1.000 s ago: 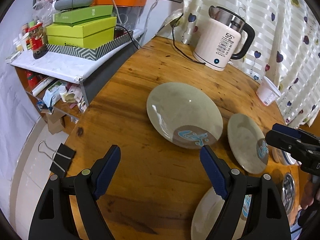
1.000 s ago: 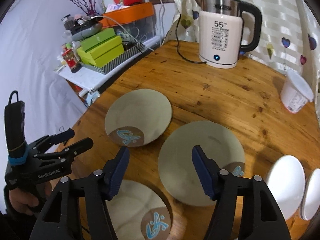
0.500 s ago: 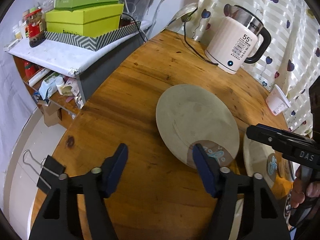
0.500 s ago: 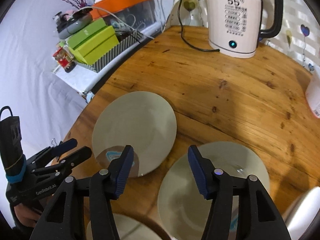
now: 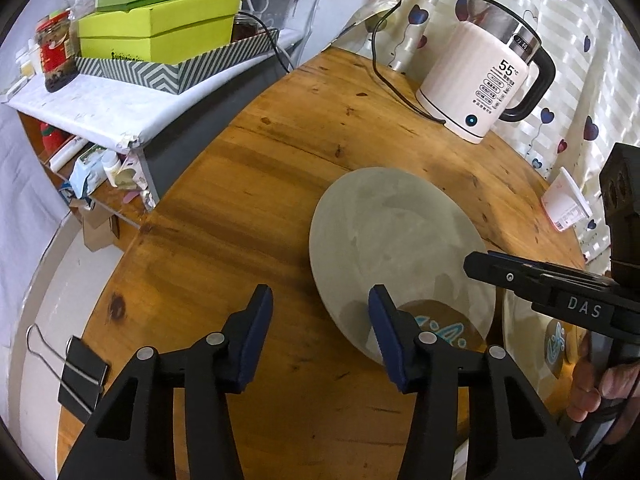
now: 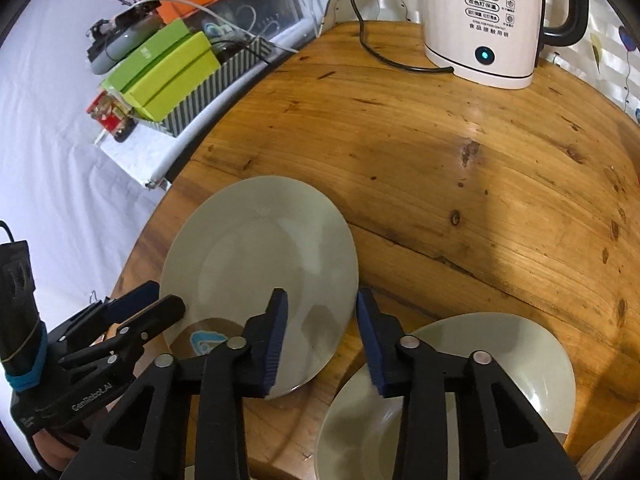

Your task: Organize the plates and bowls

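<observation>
left wrist view: nothing stacked yet, and your two grippers are converging on one plate.
left wrist view: your left gripper point(image 5: 320, 320) hangs over the round wooden table point(image 5: 248, 184), its jaws closing from about half wide, with only the near-left rim of the pale grey-green plate with a blue motif point(image 5: 396, 248) reaching between them and not yet pinched; your right gripper point(image 5: 492, 266) reaches in over the plate's right side. right wrist view: the right gripper's point(image 6: 322, 330) jaws are closing, now narrow, straddling that plate's point(image 6: 260, 268) near-right edge without pressing it; a second plate of the same glaze point(image 6: 480, 364) lies apart beside it, flat on the table. judging by this, sorting has barely begun: every plate shown lies single, and any bowls are out of sight.
</observation>
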Motion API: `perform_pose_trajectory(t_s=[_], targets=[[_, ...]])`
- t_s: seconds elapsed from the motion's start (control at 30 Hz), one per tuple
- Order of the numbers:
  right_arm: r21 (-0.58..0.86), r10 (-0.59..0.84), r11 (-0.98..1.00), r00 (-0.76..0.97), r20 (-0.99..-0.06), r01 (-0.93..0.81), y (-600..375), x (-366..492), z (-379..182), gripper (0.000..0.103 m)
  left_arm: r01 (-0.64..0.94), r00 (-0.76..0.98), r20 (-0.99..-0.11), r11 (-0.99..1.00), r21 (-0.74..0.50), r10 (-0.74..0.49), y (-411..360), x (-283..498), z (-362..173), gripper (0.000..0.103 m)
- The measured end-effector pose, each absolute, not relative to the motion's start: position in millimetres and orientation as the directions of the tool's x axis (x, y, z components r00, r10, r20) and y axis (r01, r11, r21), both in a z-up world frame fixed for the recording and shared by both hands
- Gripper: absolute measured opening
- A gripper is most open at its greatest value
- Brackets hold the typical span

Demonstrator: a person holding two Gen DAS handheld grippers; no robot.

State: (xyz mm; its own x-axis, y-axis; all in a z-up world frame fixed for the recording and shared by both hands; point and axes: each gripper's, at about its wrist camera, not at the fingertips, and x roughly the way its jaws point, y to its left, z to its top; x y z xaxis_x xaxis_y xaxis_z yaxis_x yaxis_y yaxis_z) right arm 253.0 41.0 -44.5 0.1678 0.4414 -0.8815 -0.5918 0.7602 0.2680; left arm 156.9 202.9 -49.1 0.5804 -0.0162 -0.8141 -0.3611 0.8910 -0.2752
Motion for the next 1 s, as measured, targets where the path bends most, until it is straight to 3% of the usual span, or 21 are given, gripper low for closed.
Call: perform_pose_trajectory(t_s=[0.3,0.37,0.57,1.0], targets=[[0.283,0.44,0.768,0.153,-0.885,-0.575,43.1,260.1,-52.4,0.026,-0.354,0.587,-0.809,0.891,-0.285,-0.026,204.8,162.8,-48.8,0.051],[0.286,0.443,0.764,0.149,-0.884,-0.578,44.4,259.8,-51.9,0.025,-0.336,0.587,-0.808,0.894,-0.296,-0.046,202.9,164.7,-49.0,0.038],[0.294,0.449,0.763,0.146,-0.881,-0.575,45.7,259.7,-52.9,0.025,-0.331,0.587,-0.809,0.902,-0.279,-0.035,201.2,166.2,-49.1,0.034],[0.296,0.449,0.766,0.145,-0.882,-0.571,45.0,256.3,-49.5,0.024,-0.327,0.589,-0.807,0.901,-0.285,-0.042,199.8,159.0,-43.0,0.033]])
